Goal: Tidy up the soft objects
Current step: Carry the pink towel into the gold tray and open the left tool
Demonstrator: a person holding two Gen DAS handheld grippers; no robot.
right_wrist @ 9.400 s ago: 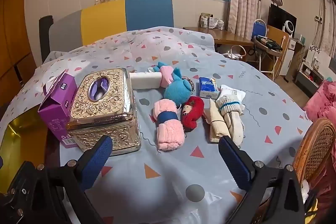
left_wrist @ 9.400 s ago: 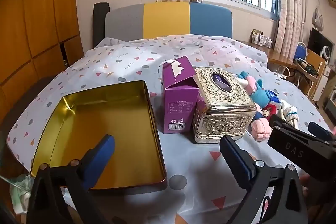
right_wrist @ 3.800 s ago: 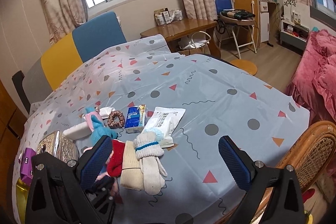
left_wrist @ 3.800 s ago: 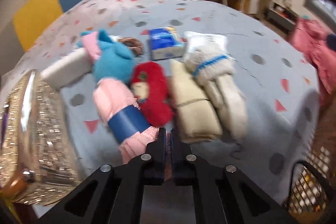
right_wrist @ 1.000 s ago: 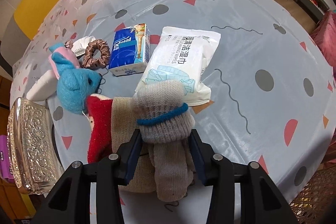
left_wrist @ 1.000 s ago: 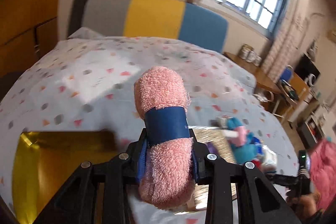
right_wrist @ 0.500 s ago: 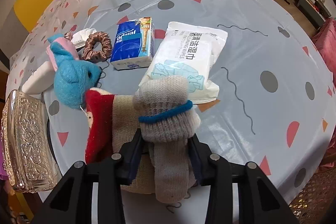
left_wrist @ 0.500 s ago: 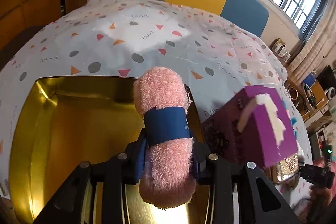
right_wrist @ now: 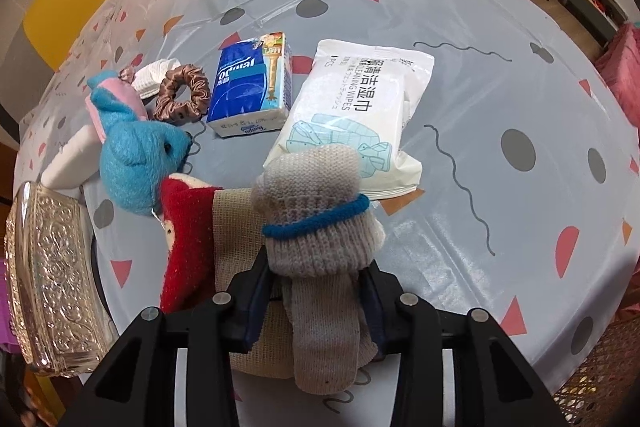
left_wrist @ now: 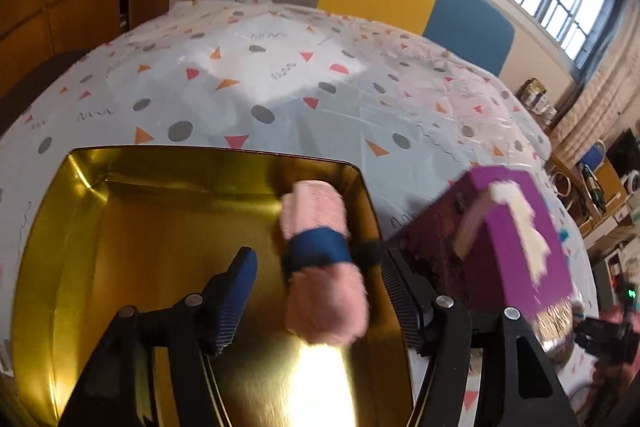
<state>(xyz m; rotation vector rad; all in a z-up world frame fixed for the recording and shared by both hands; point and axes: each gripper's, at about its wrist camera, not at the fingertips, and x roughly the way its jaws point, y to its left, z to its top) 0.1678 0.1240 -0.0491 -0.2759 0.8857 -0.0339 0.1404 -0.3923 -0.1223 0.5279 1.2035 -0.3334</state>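
Pink roll [left_wrist: 324, 267] motion-blurred; I can't tell if it rests on gold tin [left_wrist: 120, 227] floor. Tin's near edge hidden behind left tool [left_wrist: 316, 291]. Beige cloth [right_wrist: 236, 227] mostly covered by grey knit sock [right_wrist: 316, 227]. Ornate silver box [right_wrist: 52, 275] cut by frame edge. Tissue pack [right_wrist: 252, 87] print too small to read.

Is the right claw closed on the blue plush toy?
No, the right claw grips the beige knit socks; the blue plush toy lies apart.
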